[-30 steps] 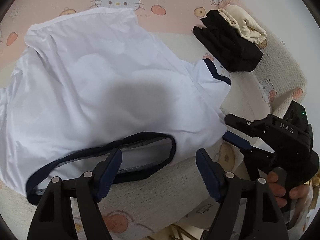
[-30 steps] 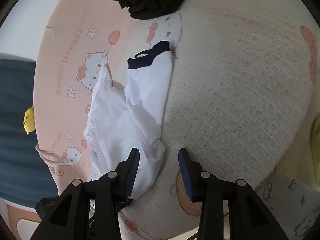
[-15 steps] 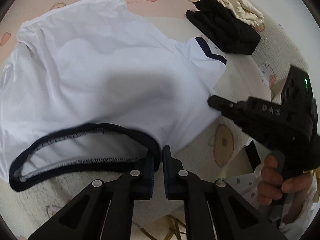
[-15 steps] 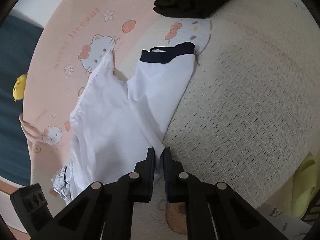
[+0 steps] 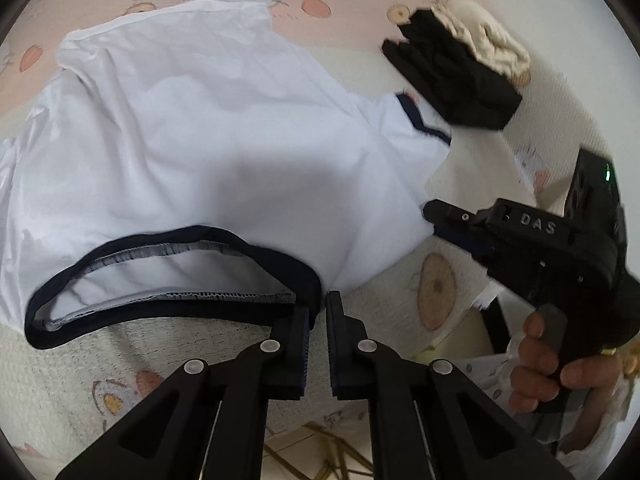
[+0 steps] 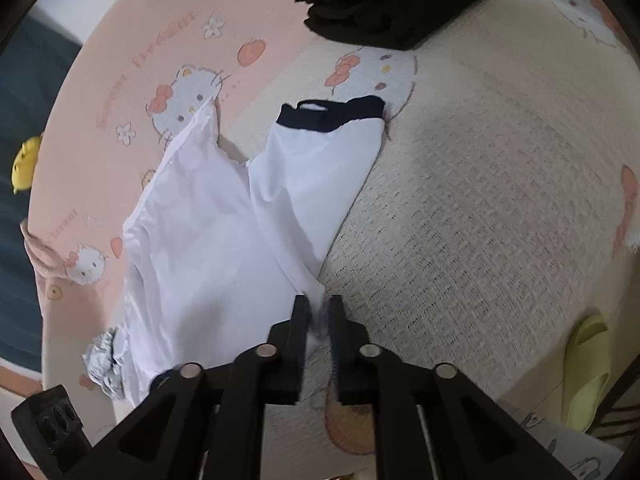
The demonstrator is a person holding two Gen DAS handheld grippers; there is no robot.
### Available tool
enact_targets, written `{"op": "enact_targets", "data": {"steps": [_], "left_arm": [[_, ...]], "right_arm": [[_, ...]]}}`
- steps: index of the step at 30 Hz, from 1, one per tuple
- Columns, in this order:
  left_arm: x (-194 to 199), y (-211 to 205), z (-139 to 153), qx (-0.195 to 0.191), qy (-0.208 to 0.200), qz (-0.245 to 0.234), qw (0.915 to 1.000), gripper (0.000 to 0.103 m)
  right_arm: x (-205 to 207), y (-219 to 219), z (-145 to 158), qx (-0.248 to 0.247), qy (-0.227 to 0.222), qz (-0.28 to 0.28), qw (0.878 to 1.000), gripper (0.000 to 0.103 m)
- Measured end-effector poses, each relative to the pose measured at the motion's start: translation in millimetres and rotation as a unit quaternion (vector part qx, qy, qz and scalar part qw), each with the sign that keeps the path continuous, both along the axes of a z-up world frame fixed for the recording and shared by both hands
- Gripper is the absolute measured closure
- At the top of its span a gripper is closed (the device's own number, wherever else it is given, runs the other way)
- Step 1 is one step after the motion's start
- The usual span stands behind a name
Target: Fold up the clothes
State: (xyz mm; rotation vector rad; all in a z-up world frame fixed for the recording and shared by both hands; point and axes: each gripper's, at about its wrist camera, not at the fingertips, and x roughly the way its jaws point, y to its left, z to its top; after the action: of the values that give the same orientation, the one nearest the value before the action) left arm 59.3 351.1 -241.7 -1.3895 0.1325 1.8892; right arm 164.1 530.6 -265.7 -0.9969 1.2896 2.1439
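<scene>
A white T-shirt (image 5: 200,152) with navy trim lies spread on a Hello Kitty blanket (image 6: 480,200). My left gripper (image 5: 317,312) is shut on the right end of its navy collar (image 5: 160,240). The right gripper (image 6: 319,316) has bunched white cloth from the shirt (image 6: 208,240) filling the gap between its pads. Its jaws are opening slightly, with the cloth still pressed between them. In the left wrist view the right gripper (image 5: 436,220) sits at the shirt's right edge, held by a person's hand (image 5: 548,368). The navy-cuffed sleeve (image 6: 332,114) lies flat beyond it.
A folded black garment (image 5: 452,80) with a cream one (image 5: 480,40) on it sits at the far right of the blanket, also seen as a black pile (image 6: 392,0). A yellow-green slipper (image 6: 588,368) lies on the floor. A yellow toy (image 6: 24,164) is at the left.
Both grippers were open a second ago. The left closed on the navy collar, the right on the shirt's edge. The right jaws now stand a little wider, with cloth between them.
</scene>
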Motion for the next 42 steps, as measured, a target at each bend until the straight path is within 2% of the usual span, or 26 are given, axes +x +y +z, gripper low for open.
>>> {"op": "enact_targets", "data": {"steps": [2,4,6,8,10,11,12,14,16,21,26,28,31,34,36,39,42], "left_arm": [[-0.3,-7.5,11.2,0.025,0.006,0.007,0.9996,0.097],[-1.1,-15.3,22.6,0.046,0.015,0.013,0.9987,0.096],[-3.4,-20.7,29.2,0.043,0.027,0.016,0.9986,0.095],[-6.1,-26.3,34.7,0.039,0.038,0.018,0.9984,0.092],[-11.4,-34.7,34.1,0.038,0.039,0.025,0.9982,0.076],[-14.8,-42.0,33.5,0.045,0.032,0.031,0.998,0.055],[-19.4,-51.2,32.6,0.058,0.016,0.04,0.9974,0.041],[-29.1,-68.0,30.0,0.078,-0.017,0.066,0.9947,0.04],[-37.0,-83.7,28.3,0.078,-0.026,0.083,0.9932,0.04],[-44.5,-109.4,35.1,0.03,0.037,0.095,0.9943,0.04],[-48.2,-126.3,31.2,-0.016,0.084,0.109,0.9904,0.04],[-51.7,-129.9,25.5,-0.032,0.09,0.112,0.989,0.04],[-55.7,-132.9,17.4,-0.027,0.08,0.109,0.9904,0.04],[-55.0,-130.4,13.3,-0.018,0.088,0.101,0.9908,0.042],[-53.8,-125.5,10.8,-0.021,0.098,0.09,0.9909,0.055],[-57.1,-120.5,2.3,-0.038,0.089,0.089,0.9913,0.055],[-58.7,-119.7,-3.8,-0.048,0.095,0.085,0.9906,0.055]], "right_arm": [[6.5,0.0,7.5,-0.001,0.01,-0.017,1.0,0.067],[14.0,-1.4,18.4,0.005,0.022,-0.039,0.999,0.045],[16.2,-6.0,29.4,0.014,0.039,-0.057,0.998,0.038],[19.7,-12.0,40.5,0.019,0.057,-0.062,0.996,0.038],[17.3,-18.4,46.9,0.021,0.064,-0.053,0.996,0.037],[14.6,-21.9,49.4,0.024,0.063,-0.047,0.997,0.037],[11.2,-25.2,50.6,0.028,0.059,-0.041,0.997,0.037],[1.5,-35.3,51.3,0.041,0.047,-0.024,0.998,0.037],[-8.4,-45.0,50.5,0.05,0.034,-0.003,0.998,0.037],[-38.4,-80.3,54.0,0.096,0.005,0.059,0.994,0.037],[-66.4,-110.4,49.0,0.125,-0.017,0.114,0.985,0.037],[-73.2,-117.8,43.0,0.132,-0.035,0.129,0.982,0.037],[-76.6,-123.4,32.0,0.14,-0.064,0.142,0.978,0.037],[-73.3,-127.2,27.7,0.175,-0.094,0.15,0.969,0.037],[-70.6,-130.2,27.4,0.196,-0.103,0.151,0.963,0.038],[-67.9,-138.6,28.2,0.225,-0.105,0.165,0.954,0.042],[-71.6,-149.3,26.3,0.256,-0.121,0.187,0.941,0.055]]}}
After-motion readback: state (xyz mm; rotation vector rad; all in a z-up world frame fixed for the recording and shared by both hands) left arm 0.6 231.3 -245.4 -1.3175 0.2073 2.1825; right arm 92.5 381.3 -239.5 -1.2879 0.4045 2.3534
